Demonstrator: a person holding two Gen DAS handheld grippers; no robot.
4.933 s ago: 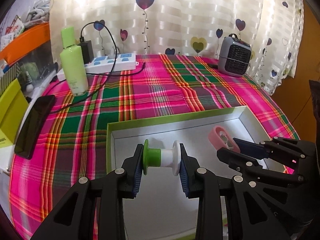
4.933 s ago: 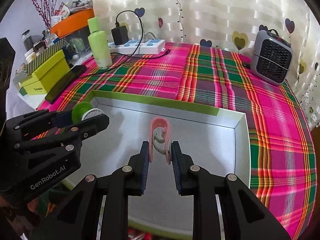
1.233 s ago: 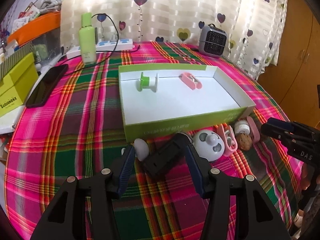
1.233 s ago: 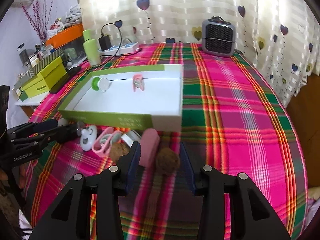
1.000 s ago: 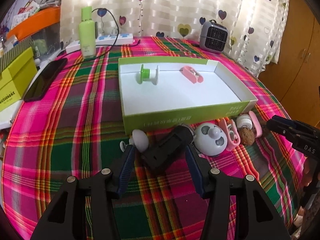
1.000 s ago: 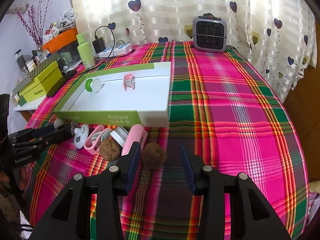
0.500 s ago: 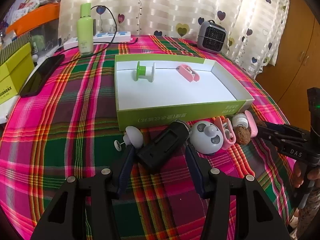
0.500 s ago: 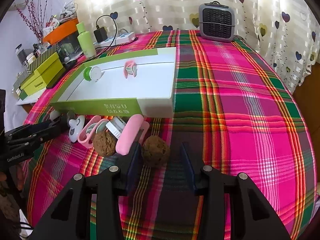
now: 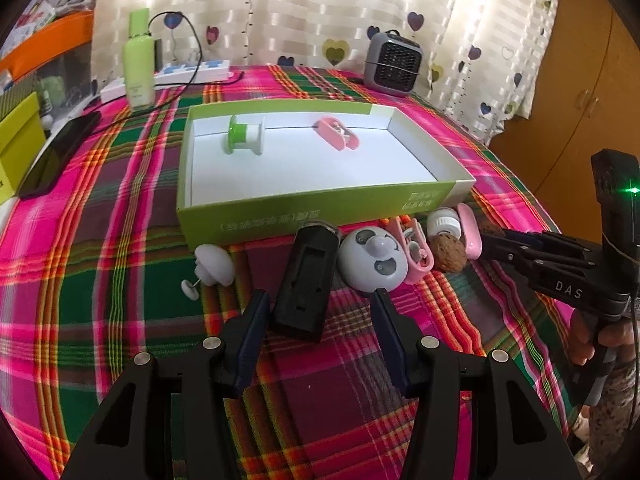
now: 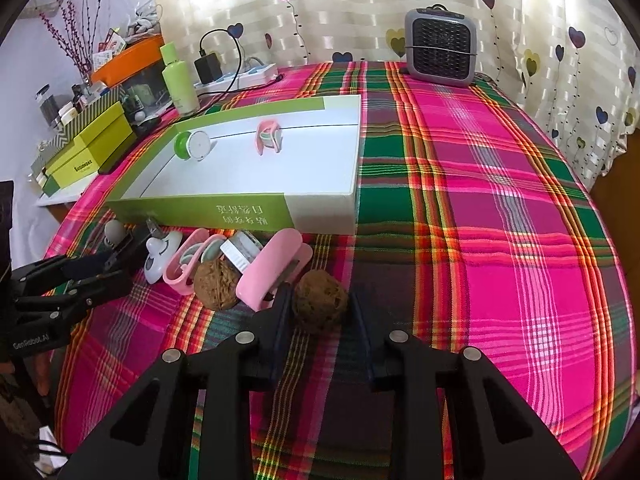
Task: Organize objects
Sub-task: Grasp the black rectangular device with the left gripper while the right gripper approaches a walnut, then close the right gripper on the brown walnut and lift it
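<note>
My left gripper is open and straddles a black rectangular block lying on the plaid cloth, with its pads clear of the block. My right gripper has its jaws closing on a brown walnut, and the pads are at the walnut's sides. Beside it lie a pink case, a second walnut, a pink clip, a round white toy and a white hook. The green-and-white box holds a green spool and another pink clip.
A grey heater stands at the back. A green bottle, a power strip, a phone and yellow-green boxes crowd the left side. A wooden cabinet is at the right.
The spool and a pink clip, held over the box earlier, now lie inside it. In the last second the right jaws narrowed around the walnut. The left gripper stayed open over the black block.
</note>
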